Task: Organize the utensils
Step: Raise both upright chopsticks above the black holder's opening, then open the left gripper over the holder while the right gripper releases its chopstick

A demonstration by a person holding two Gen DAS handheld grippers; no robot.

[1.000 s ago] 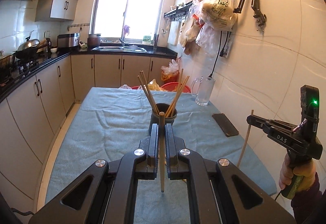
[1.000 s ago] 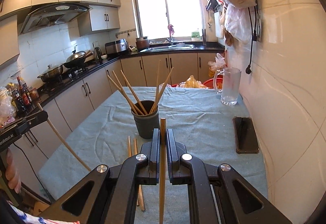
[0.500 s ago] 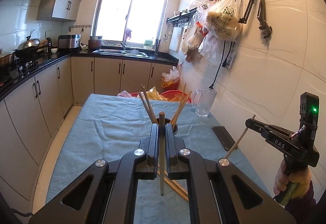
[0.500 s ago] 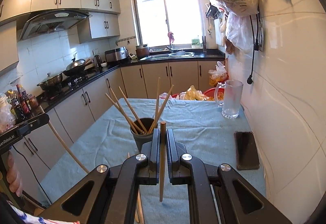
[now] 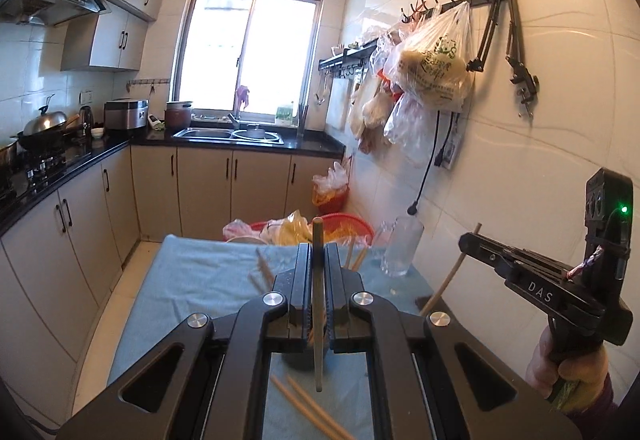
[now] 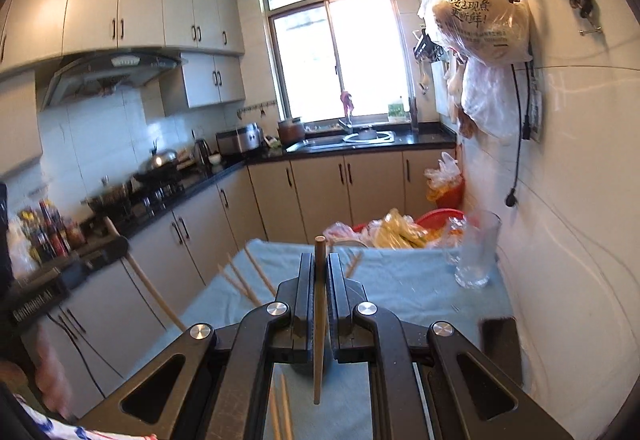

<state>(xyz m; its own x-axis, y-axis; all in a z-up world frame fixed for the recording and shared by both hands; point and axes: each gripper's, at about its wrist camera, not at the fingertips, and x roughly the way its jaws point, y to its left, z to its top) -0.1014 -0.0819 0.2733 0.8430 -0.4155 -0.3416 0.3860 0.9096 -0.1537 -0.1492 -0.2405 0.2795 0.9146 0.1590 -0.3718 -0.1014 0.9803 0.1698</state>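
Observation:
My left gripper (image 5: pixel 318 252) is shut on a wooden chopstick (image 5: pixel 318 320) that stands upright between its jaws. My right gripper (image 6: pixel 319 260) is shut on a second upright chopstick (image 6: pixel 319 324). Both hang above the blue-cloth table (image 5: pixel 200 280). The dark utensil cup is almost hidden behind the jaws; only the tips of its chopsticks (image 6: pixel 240 280) stick out beside them. Two loose chopsticks (image 5: pixel 308 408) lie on the cloth below the grippers. In the left wrist view the right gripper (image 5: pixel 466 240) is at the right, a hand on its handle.
A glass jug (image 6: pixel 476 252) stands at the table's far right by the tiled wall. A dark phone (image 6: pixel 500 340) lies near the right edge. A red basket with plastic bags (image 5: pixel 344 224) sits beyond the far end. Kitchen cabinets line the left side.
Both grippers have risen with their chopsticks still clamped. The cup has dropped in both views from ahead of the jaws to behind them.

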